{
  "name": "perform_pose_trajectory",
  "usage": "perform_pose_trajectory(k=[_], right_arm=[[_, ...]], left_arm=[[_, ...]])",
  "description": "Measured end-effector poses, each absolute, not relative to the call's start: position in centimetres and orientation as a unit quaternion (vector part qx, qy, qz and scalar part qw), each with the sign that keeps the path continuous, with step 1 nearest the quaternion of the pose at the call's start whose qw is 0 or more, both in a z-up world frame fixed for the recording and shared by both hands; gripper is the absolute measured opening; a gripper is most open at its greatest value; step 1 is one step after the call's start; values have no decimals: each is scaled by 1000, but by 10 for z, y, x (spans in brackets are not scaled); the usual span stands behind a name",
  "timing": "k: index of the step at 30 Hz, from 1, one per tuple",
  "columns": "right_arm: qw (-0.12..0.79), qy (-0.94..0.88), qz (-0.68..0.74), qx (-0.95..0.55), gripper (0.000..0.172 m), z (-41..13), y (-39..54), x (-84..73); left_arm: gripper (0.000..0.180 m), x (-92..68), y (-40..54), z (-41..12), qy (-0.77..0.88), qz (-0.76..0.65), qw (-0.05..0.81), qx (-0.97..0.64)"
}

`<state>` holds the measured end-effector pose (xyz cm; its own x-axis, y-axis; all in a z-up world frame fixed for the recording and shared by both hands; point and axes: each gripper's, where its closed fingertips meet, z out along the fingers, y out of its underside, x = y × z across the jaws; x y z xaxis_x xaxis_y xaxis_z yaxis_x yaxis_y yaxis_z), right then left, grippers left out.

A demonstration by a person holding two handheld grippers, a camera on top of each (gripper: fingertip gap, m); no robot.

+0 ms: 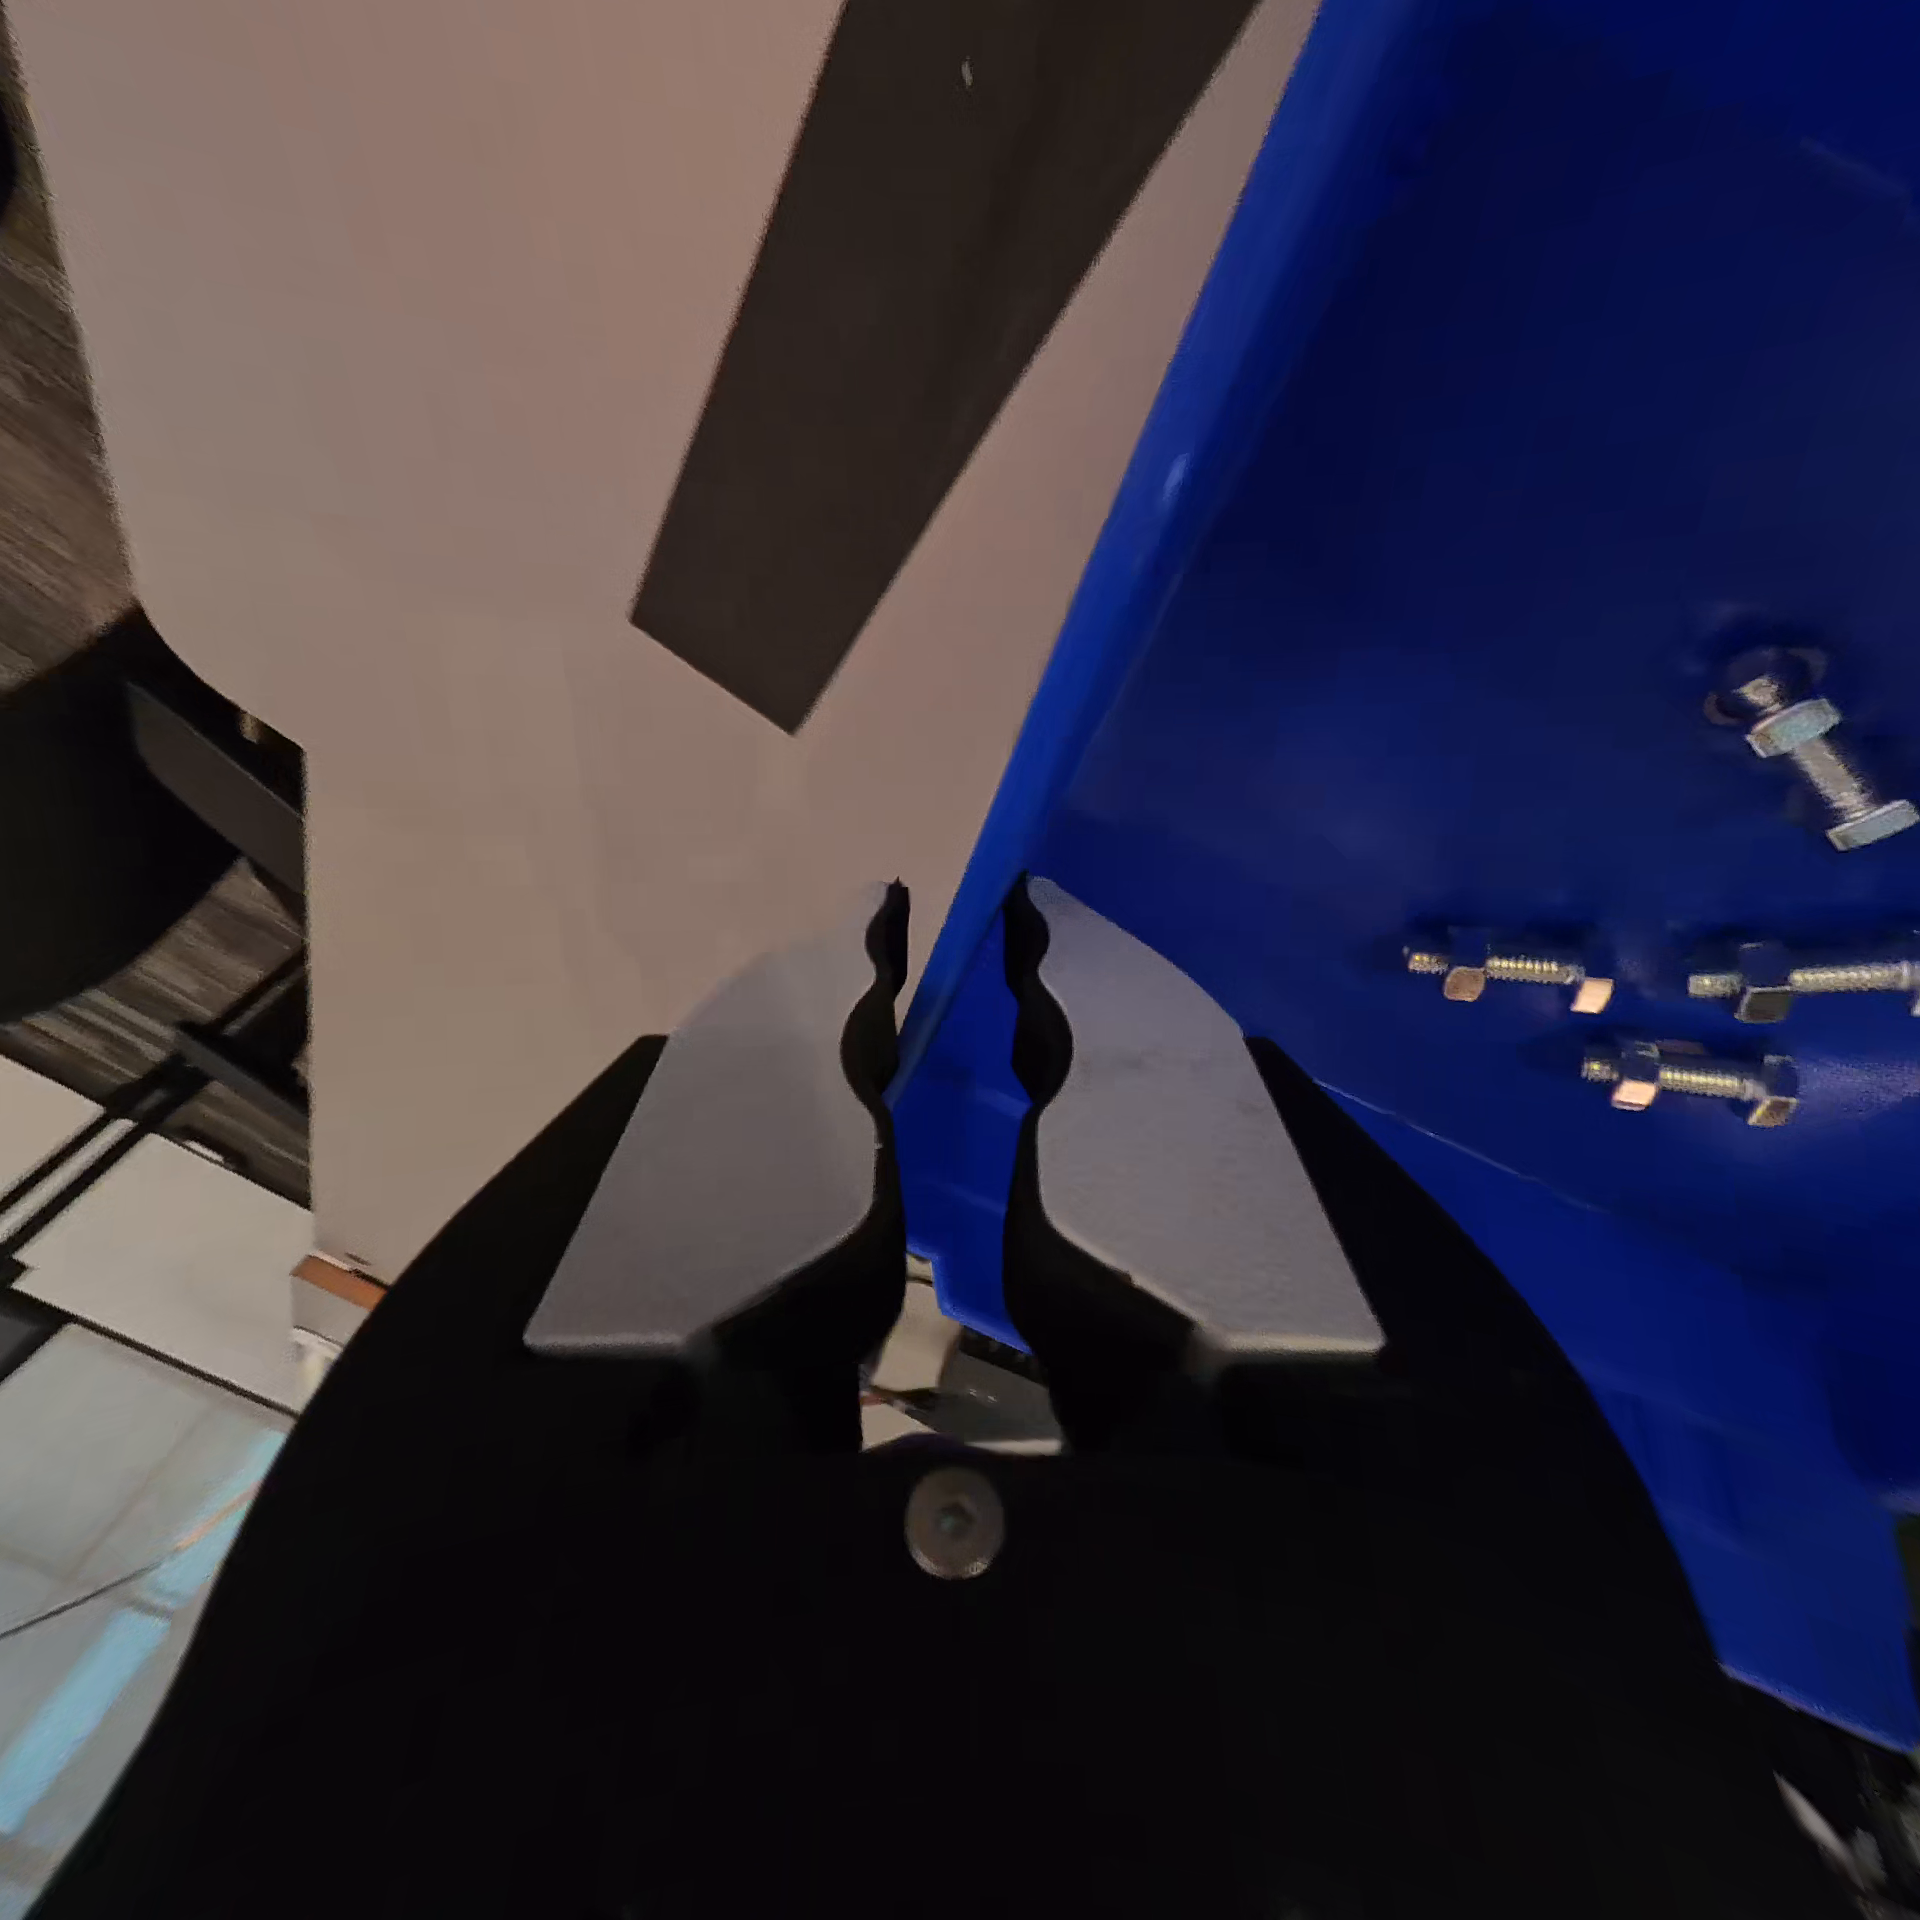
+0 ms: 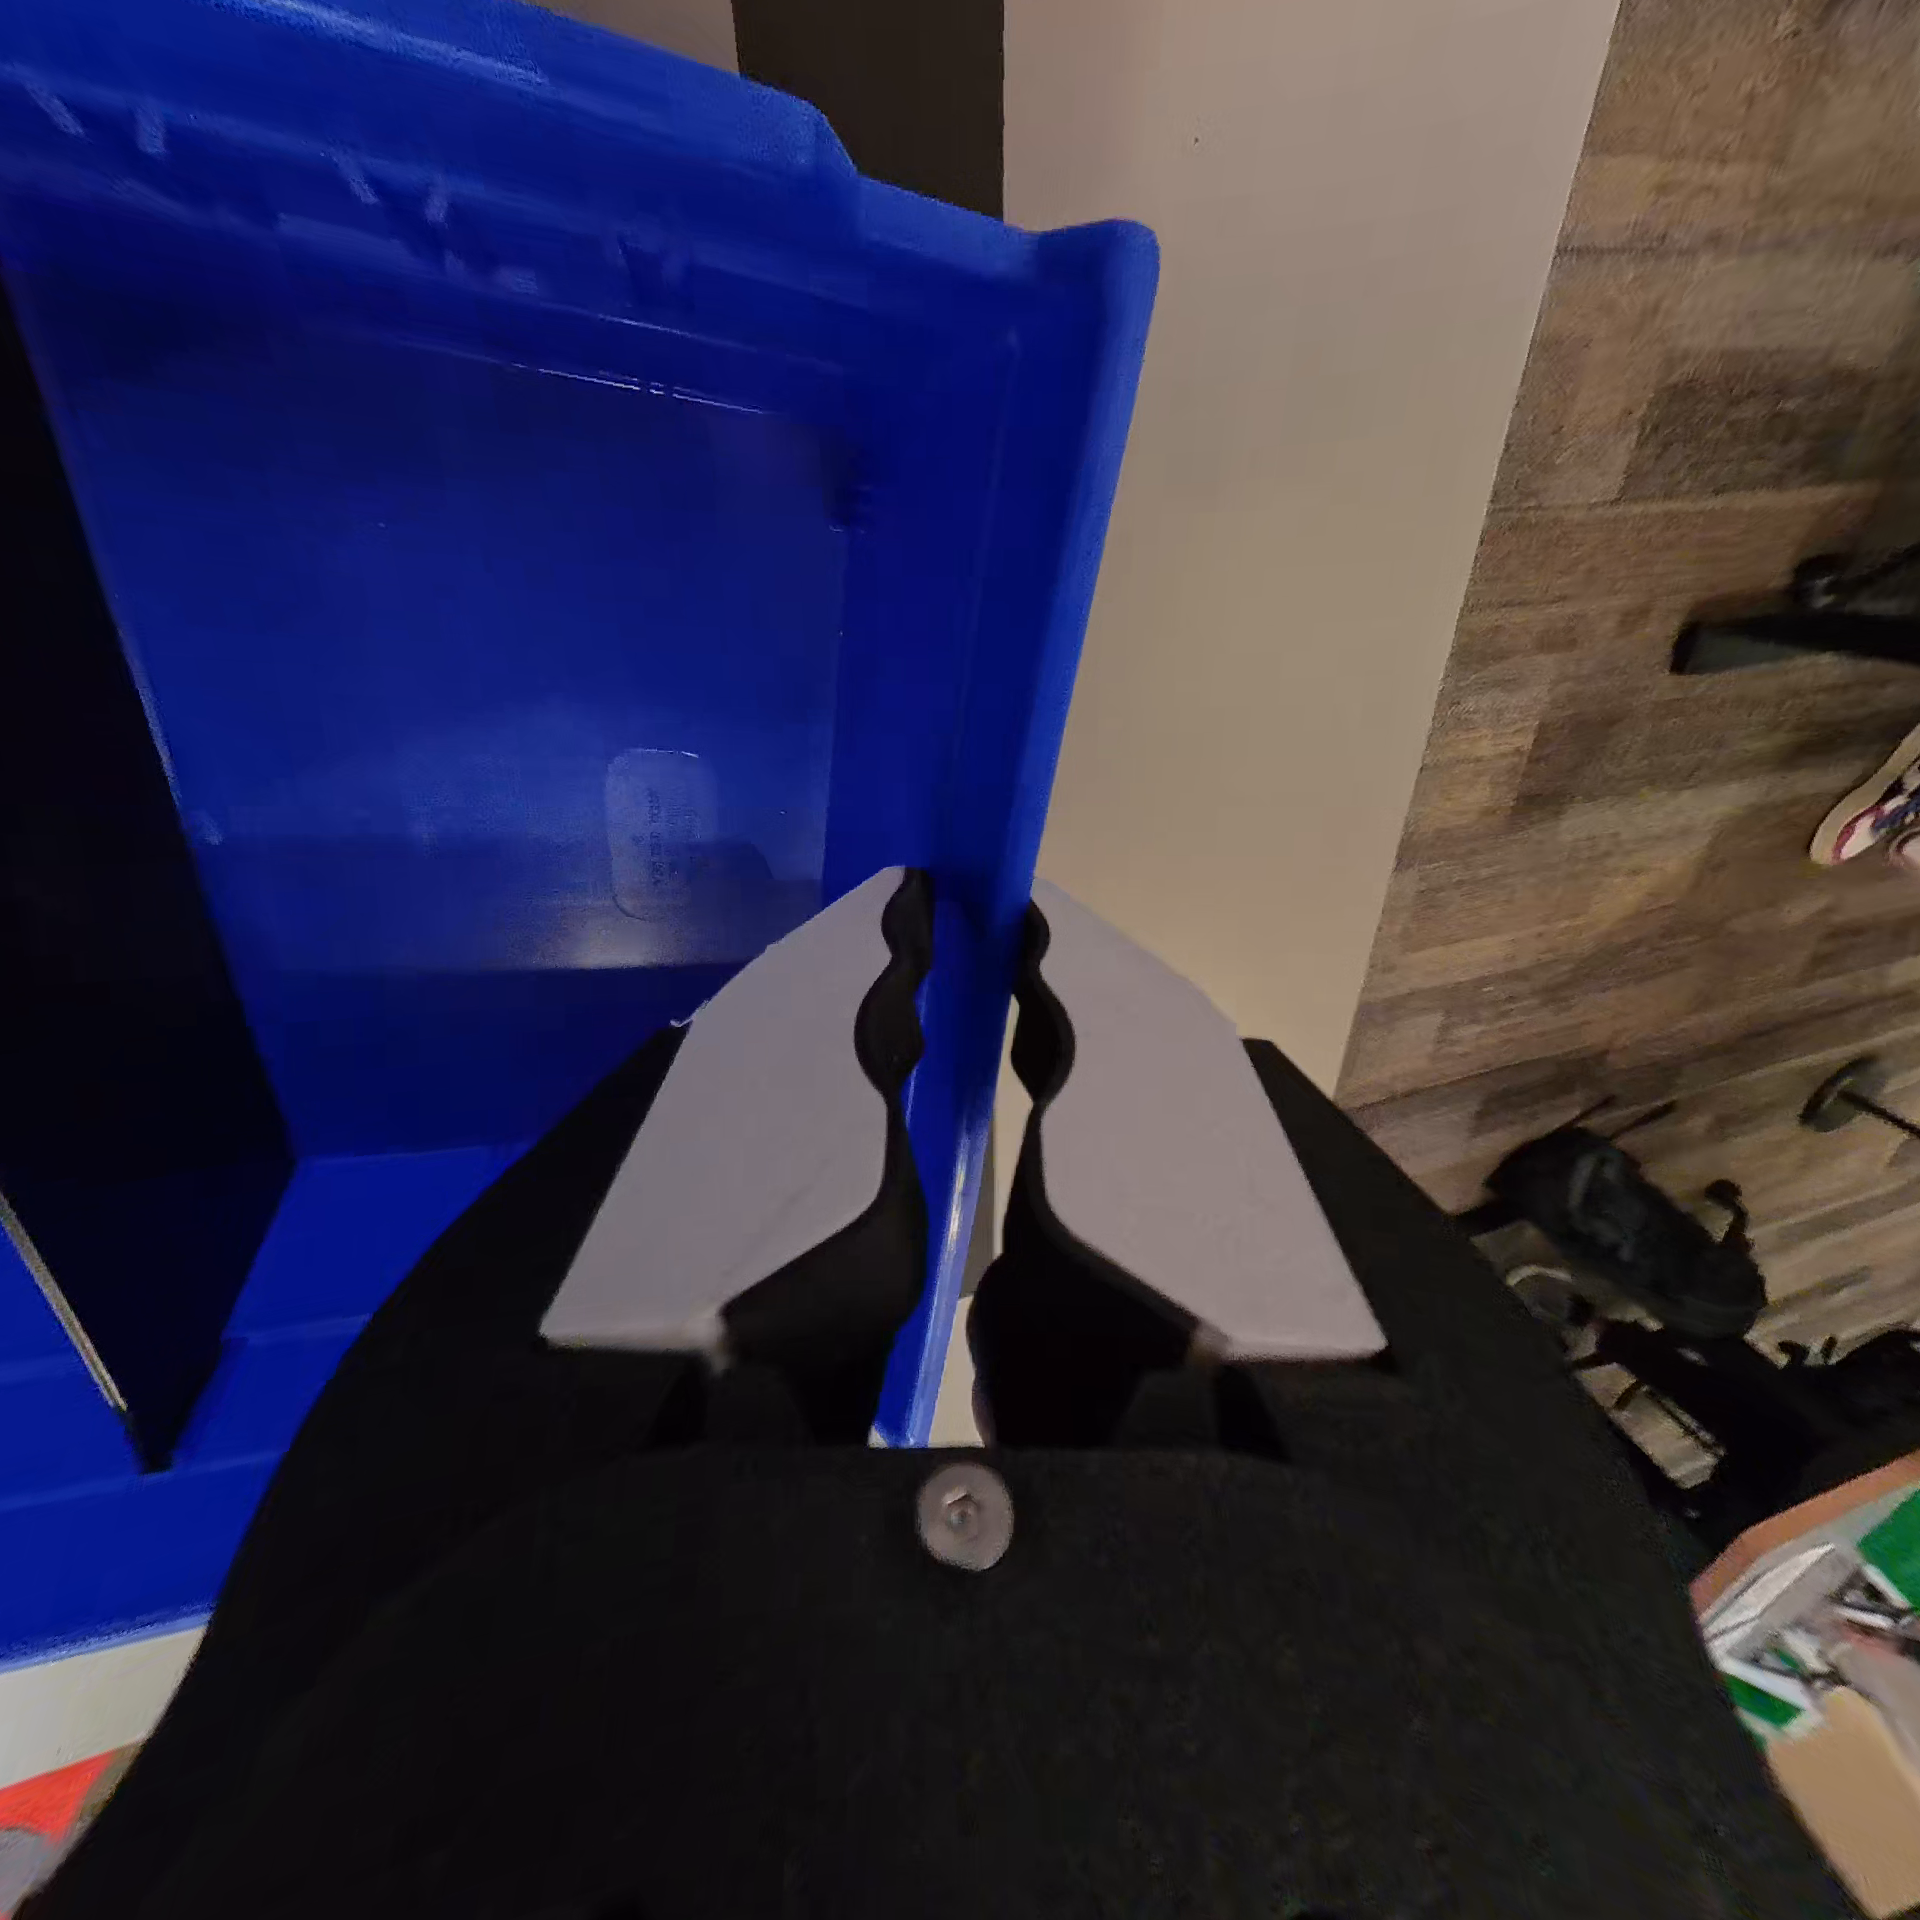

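Note:
A blue plastic bin (image 1: pixel 1455 520) holds several silver bolts with nuts (image 1: pixel 1818 769) on its floor. My left gripper (image 1: pixel 956 894) straddles the bin's side wall. Its right pad (image 1: pixel 1029 987) lies against the wall's inner face. Its left pad (image 1: pixel 883 977) stands a little off the rim at the tip, so the jaws are open. In the right wrist view the same bin (image 2: pixel 520 571) fills the left side. My right gripper (image 2: pixel 975 914) has the bin's other side wall (image 2: pixel 977 727) between its pads, and both pads touch it.
The bin rests over a beige table (image 1: pixel 468 416) with a dark strip (image 1: pixel 883 364). Wood-look floor (image 2: pixel 1662 520) lies beyond the table's right edge, with black stands (image 2: pixel 1621 1247), a shoe (image 2: pixel 1870 800) and a cardboard box of papers (image 2: pixel 1818 1621). Tip to tip, the grippers are about 70 cm apart.

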<state>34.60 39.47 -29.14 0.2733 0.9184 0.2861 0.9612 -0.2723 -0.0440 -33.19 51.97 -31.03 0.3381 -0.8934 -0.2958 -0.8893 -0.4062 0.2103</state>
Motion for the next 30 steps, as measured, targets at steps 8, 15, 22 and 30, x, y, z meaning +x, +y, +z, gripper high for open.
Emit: perform_pose_trajectory(k=[8, 15, 22, 30], right_arm=[[101, -622, -113, -769, 14, -291, 413, 360], [98, -641, -127, -751, 15, -291, 428, 365], [105, -643, -132, -747, 15, -292, 437, 363], [117, -633, -131, -754, 16, -292, 437, 363]], left_arm=[[19, -316, 553, -310, -566, -199, -16, 800], [20, -315, 569, -310, -568, -203, -18, 798], [20, -313, 570, -310, -595, -200, -46, 777], [20, -308, 576, -310, -626, -198, -52, 752]])
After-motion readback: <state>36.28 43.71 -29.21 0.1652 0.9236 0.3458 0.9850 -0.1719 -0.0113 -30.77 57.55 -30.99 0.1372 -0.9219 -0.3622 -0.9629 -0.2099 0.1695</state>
